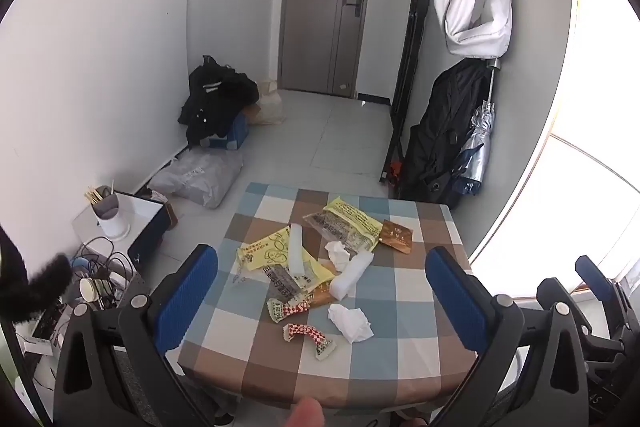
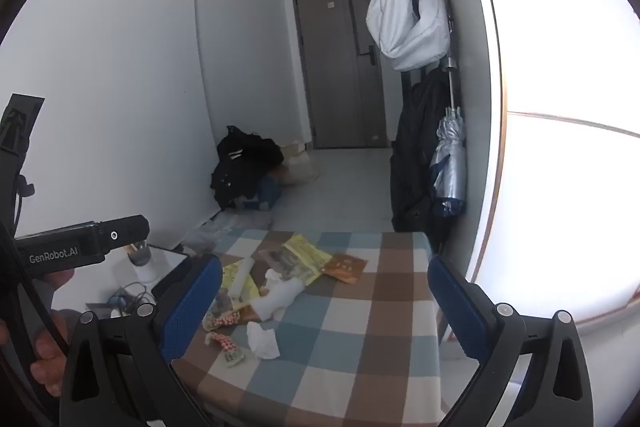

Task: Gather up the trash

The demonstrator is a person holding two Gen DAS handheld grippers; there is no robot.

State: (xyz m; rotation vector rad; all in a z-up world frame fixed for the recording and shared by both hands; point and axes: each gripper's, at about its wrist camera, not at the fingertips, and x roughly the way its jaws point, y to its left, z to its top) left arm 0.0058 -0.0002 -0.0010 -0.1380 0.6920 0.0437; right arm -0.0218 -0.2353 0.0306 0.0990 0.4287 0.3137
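Two grippers hang above a checked tabletop (image 1: 400,311), both with blue-padded fingers spread wide and nothing between them.

Far left in the left wrist view, a white cup of sticks (image 1: 110,217) stands on a low side surface beside a tangle of cables (image 1: 106,267). The left gripper (image 1: 322,291) frames the trash heap in the middle of the tabletop. At the heap's left lies a yellow wrapper (image 1: 266,253) with a white strip (image 1: 297,255) across it. Nearer the camera sit a red-and-white checked wrapper (image 1: 310,337) and a crumpled tissue (image 1: 352,323), just beside each other. A rolled white paper (image 1: 352,275) lies in the heap's middle, a second yellow packet (image 1: 352,227) farther back, and a brown sachet (image 1: 396,237) at the right end.

The right gripper (image 2: 326,299) sees the same heap toward the tabletop's left side; the tissue (image 2: 263,339) lies nearest. A dark jacket (image 1: 444,131) and folded umbrella (image 1: 478,143) hang on the right wall.
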